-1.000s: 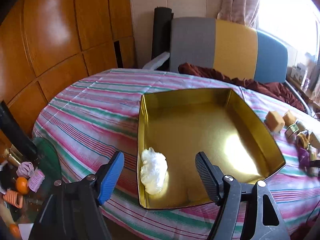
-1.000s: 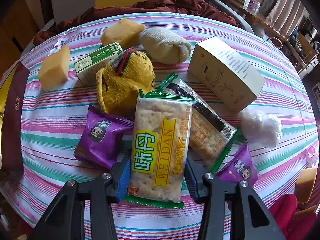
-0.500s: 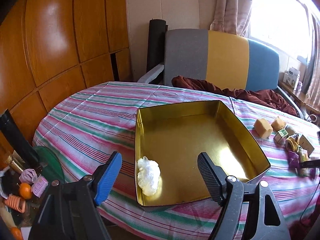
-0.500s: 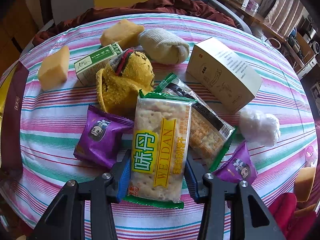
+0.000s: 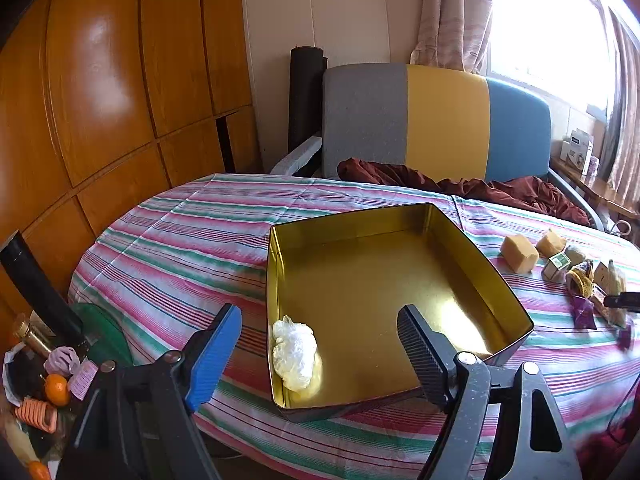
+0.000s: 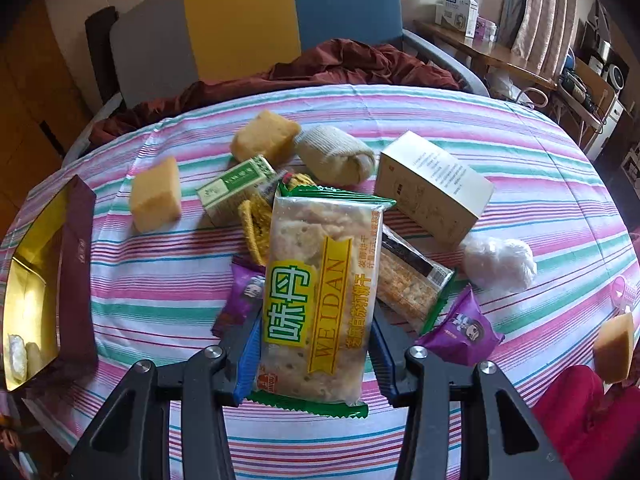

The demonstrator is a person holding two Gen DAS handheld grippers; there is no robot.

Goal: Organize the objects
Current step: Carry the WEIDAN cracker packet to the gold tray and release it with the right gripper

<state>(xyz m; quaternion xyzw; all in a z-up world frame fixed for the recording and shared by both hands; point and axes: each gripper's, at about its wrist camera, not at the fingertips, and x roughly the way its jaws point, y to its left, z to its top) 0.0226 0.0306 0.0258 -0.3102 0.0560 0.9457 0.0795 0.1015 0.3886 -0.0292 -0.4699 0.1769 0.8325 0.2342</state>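
The green-edged clear cracker packet (image 6: 320, 300), clamped near its lower end in the right gripper (image 6: 314, 354) above the snack pile, right of the gold square tin (image 6: 30, 280), could sag and slip free, being gripped off-centre.

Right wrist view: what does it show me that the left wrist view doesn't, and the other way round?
Only the right wrist view: the right gripper shut on the cracker packet, lifted clear of the pile, plus the white box and rolled sock.

Only the left wrist view: the left gripper, open with nothing between its fingers, and the tin's bare gold floor.

Both: the gold tin, the white plastic wad inside it, and the striped tablecloth.
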